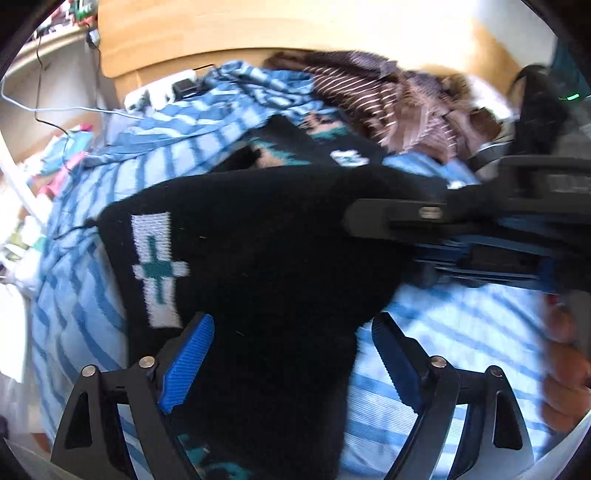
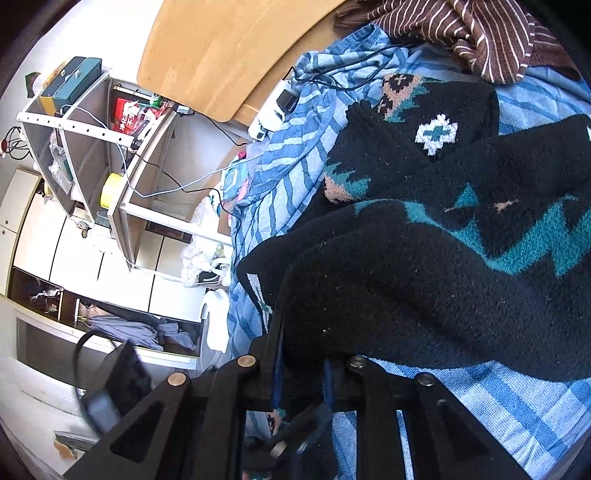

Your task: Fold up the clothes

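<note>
A black knitted sweater [image 1: 258,240] with teal, tan and white patterns lies bunched on a blue striped bedsheet [image 1: 461,332]. My left gripper [image 1: 291,325] is open, its blue pads [image 1: 192,362] wide apart. A fold of the sweater runs down between them. My right gripper [image 1: 351,221] reaches in from the right and pinches the sweater's edge. In the right wrist view the right gripper [image 2: 303,350] is shut on a thick black fold of the sweater [image 2: 424,288], which spreads up and right across the bed.
A brown white-striped garment [image 2: 480,33] is heaped at the head of the bed by a wooden headboard [image 2: 221,48]. A power strip with cables [image 2: 273,107] lies at the bed's edge. A shelf unit [image 2: 110,155] stands beside the bed. A hand [image 1: 565,369] holds the right gripper's handle.
</note>
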Motion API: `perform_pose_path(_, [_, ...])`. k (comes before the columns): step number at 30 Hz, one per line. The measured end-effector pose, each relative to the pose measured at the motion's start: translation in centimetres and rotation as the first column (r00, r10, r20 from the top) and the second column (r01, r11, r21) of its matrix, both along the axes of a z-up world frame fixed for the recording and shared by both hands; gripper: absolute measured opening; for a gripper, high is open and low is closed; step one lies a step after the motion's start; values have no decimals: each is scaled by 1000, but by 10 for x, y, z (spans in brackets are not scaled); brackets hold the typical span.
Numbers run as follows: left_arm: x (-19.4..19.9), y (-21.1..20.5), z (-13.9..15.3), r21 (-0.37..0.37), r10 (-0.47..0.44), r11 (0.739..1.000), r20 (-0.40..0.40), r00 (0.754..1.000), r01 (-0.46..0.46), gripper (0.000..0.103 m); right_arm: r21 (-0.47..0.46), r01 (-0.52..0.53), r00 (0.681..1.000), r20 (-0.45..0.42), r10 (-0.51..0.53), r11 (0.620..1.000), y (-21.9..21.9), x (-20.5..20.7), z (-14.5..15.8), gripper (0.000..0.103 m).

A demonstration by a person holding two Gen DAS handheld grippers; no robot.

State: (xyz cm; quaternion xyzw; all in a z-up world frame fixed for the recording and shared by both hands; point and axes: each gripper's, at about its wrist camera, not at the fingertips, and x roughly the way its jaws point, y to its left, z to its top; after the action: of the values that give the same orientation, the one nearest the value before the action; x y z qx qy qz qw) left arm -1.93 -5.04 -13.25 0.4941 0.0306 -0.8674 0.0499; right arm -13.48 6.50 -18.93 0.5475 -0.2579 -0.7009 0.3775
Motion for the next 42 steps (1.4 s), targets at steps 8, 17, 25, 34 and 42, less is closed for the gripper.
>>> perform_pose_path(8, [11,-13,4,134,25,990,68,997,-34,17,52,-46,999,12,45,998,-4,17,-12,21])
perform_pose_path(17, [52,-27,66,295,52,955,-111,992,-17,14,-81,60,983,178,-45,995,10,23,-22,82])
perform_pose_path(25, [70,-20,123,296,49,955,-251,967,28,14,-99,102,993,-56,-108,990,15,34,50,39])
perform_pose_path(34, [145,-24,240,218,47,973,-504,862,75,14,-35,10,841,-540,-27,999,-2,116,215,34])
perform_pose_path(42, [166,-59,218,260,178,963,-422,889,-69,14,26,-146,866,-479,140,989,-50,142,214,38])
